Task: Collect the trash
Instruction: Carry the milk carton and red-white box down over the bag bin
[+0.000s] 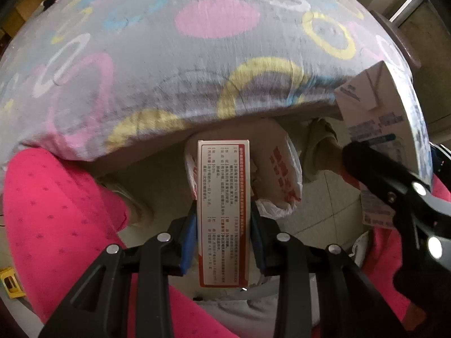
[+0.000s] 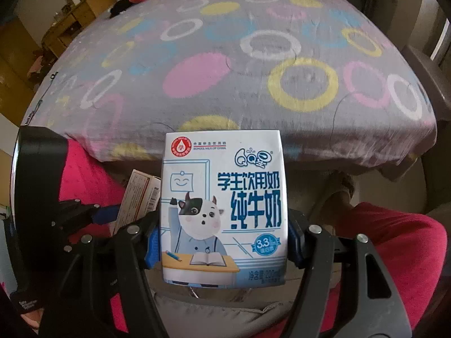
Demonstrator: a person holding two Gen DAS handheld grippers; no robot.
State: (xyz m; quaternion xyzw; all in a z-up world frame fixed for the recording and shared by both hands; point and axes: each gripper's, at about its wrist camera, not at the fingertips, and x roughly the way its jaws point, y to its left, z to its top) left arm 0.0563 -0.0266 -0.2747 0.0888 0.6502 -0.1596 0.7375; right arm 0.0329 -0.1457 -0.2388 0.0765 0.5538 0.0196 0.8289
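Currently the left hand-held gripper [image 1: 224, 225] clamps a red box [image 1: 223, 214] above the plastic bag [image 1: 277, 174]; the right hand-held gripper [image 2: 224, 242] clamps a milk carton [image 2: 224, 208]. Releasing off-centre risks missing the bag.

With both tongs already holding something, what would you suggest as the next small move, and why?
Probably lower the left tongs toward the white plastic bag on the floor and let go there. They are shut on the red-and-white box, which hangs directly over the bag, so it looks like the shorter drop. The right tongs, gripping the milk carton, could follow.
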